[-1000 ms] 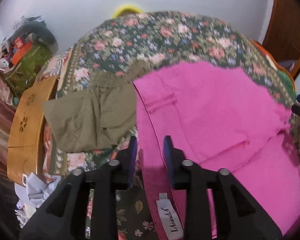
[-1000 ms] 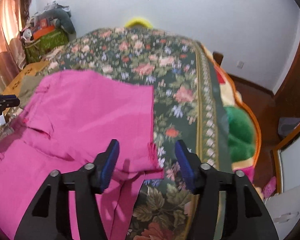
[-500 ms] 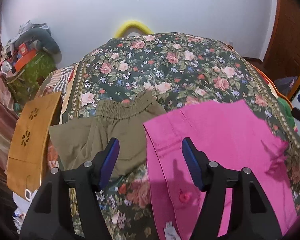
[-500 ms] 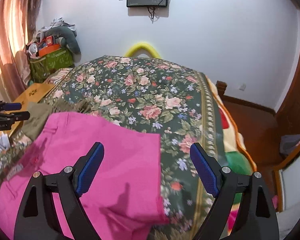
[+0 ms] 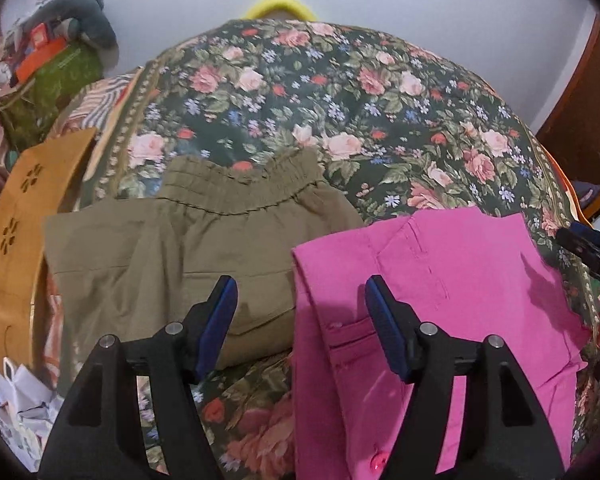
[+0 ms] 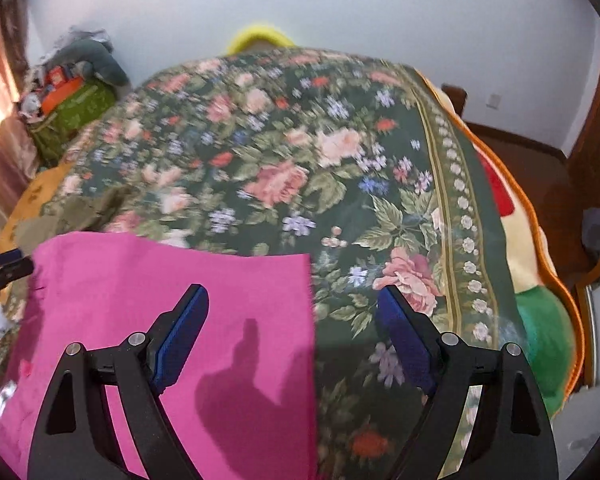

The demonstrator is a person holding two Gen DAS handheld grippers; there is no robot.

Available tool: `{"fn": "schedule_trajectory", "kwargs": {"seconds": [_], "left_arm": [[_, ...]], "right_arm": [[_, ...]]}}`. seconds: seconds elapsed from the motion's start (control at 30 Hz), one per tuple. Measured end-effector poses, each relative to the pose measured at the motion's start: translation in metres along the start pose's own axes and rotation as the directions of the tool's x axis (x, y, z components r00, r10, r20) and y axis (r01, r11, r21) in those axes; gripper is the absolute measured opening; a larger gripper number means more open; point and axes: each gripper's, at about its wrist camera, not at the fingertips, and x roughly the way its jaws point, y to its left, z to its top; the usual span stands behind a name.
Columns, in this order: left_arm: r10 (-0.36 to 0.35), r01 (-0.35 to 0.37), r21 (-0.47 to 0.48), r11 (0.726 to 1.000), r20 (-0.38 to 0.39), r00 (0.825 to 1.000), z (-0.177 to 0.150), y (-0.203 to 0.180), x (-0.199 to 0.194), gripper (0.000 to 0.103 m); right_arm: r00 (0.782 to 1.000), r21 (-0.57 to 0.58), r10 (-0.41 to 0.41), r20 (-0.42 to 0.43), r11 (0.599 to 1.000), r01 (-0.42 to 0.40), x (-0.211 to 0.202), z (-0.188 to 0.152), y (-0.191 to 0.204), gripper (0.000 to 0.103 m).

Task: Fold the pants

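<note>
Bright pink pants (image 5: 440, 280) lie folded flat on the floral bedspread (image 5: 340, 100), their waistband button near the bottom of the left wrist view. Olive pants (image 5: 160, 240) with an elastic waist lie folded just to their left. My left gripper (image 5: 300, 286) hovers open over the gap between the two pairs and holds nothing. My right gripper (image 6: 292, 292) hangs above the right edge of the pink pants (image 6: 160, 272). Its jaws are closing slightly but stand wide, and nothing is pressed between them. Each gripper's tip shows at the edge of the other's view.
A brown wooden board (image 5: 16, 240) and crumpled paper (image 5: 16, 396) lie off the bed's left side. A green bag (image 5: 48, 88) with clutter stands at the far left. A green and red blanket (image 6: 540, 328) hangs off the right edge above the wooden floor (image 6: 540, 168).
Both grippers have opened wider and pulled back from the near fold of the pink pants. The pants now lie flat in a smaller folded shape.
</note>
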Motion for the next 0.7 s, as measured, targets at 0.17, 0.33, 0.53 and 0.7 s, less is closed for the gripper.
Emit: {"fn": "schedule_trajectory", "kwargs": {"seconds": [0.17, 0.33, 0.53, 0.7], "left_arm": [[-0.118, 0.115, -0.047, 0.992, -0.052, 0.992, 0.005, -0.001, 0.023, 0.059], [-0.164, 0.162, -0.035, 0.986, -0.055, 0.985, 0.007, -0.005, 0.026, 0.045], [-0.169, 0.169, -0.008, 0.986, -0.037, 0.985, 0.004, -0.015, 0.02, 0.023], [-0.12, 0.12, 0.002, 0.993, -0.002, 0.993, 0.003, -0.023, 0.007, 0.014]], "right_arm": [[0.995, 0.031, 0.038, -0.097, 0.999, -0.036, 0.034, 0.005, -0.004, 0.066], [0.991, 0.009, 0.04, -0.129, 0.999, -0.039, 0.054, 0.005, 0.004, 0.054], [0.99, -0.078, 0.013, -0.14, 0.997, -0.024, 0.06, -0.002, 0.017, 0.005], [0.993, -0.096, -0.028, -0.115, 0.995, 0.017, 0.056, -0.006, 0.022, 0.003]]}}
